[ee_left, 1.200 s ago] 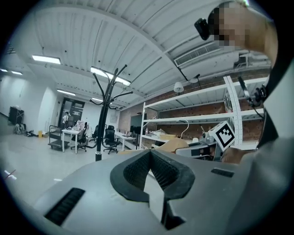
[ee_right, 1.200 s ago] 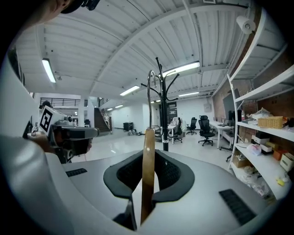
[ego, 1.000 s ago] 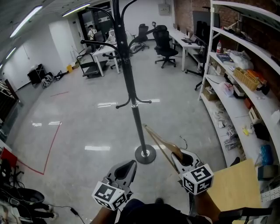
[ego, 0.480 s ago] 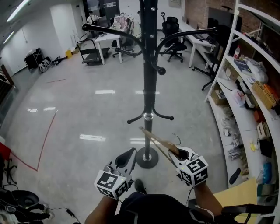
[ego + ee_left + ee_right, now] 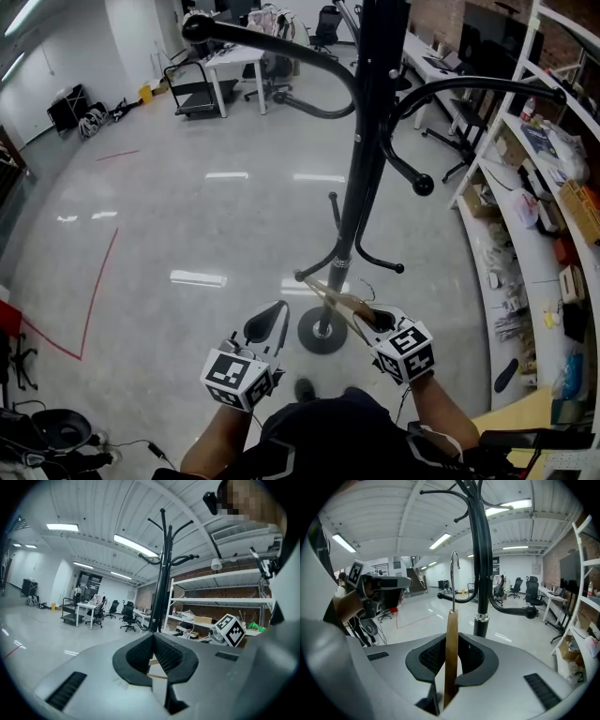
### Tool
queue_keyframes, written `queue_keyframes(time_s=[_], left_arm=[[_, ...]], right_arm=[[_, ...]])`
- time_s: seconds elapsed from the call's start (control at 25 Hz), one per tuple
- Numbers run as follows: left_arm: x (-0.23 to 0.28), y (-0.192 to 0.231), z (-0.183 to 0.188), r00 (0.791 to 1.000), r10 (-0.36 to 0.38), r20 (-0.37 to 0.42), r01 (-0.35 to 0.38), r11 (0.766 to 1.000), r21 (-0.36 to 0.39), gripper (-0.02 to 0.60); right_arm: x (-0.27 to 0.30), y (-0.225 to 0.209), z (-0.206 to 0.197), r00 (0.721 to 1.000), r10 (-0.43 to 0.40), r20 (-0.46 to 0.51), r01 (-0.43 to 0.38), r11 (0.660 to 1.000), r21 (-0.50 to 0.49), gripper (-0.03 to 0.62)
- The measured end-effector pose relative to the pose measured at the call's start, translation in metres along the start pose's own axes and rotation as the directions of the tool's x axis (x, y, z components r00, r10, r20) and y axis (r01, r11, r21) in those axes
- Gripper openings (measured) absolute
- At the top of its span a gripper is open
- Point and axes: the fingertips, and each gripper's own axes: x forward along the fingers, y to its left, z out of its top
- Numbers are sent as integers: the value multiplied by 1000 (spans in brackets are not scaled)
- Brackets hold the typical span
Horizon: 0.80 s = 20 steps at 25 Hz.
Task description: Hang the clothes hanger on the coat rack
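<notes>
The right gripper's (image 5: pixel 448 667) jaws are clamped on the flat wooden body of the clothes hanger (image 5: pixel 451 639). It stands edge-on between the pads, with its metal hook (image 5: pixel 454 569) rising straight above them. Just beyond the hook stands the black pole of the coat rack (image 5: pixel 480 573), and a lower arm (image 5: pixel 511 611) curves out to a ball end at about jaw height.

The left gripper (image 5: pixel 157 660) has its jaws drawn together on nothing. In the head view it sits beside the right one, apart from the hanger.

The step in hand looks like the approach to a peg. To do it well, the grip should stay firm so the hanger cannot swivel. The hook needs to rise above the ball end, pass over the arm with its opening facing down, then settle before the jaws part. The left gripper is best kept clear of the rack's arms.
</notes>
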Motion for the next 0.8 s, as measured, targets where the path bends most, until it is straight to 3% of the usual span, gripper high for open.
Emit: queue_keyframes(time_s=[0.16,0.4,0.8], left_arm=[[12,13,-9,999,33,-20,-32,998,51,0],[31,47,-50,992,117,-51,-121,990,-77,0],[61,73,-96,985,161,-54,-167,979,-119,0]], right_arm=[[24,-14,1,999,35,-22,-36,999,-33,57],[66,-22,5,993,105,-56,-109,991,-79,57],[109,-24,3,987,146,-74,-155,978,-140,55]])
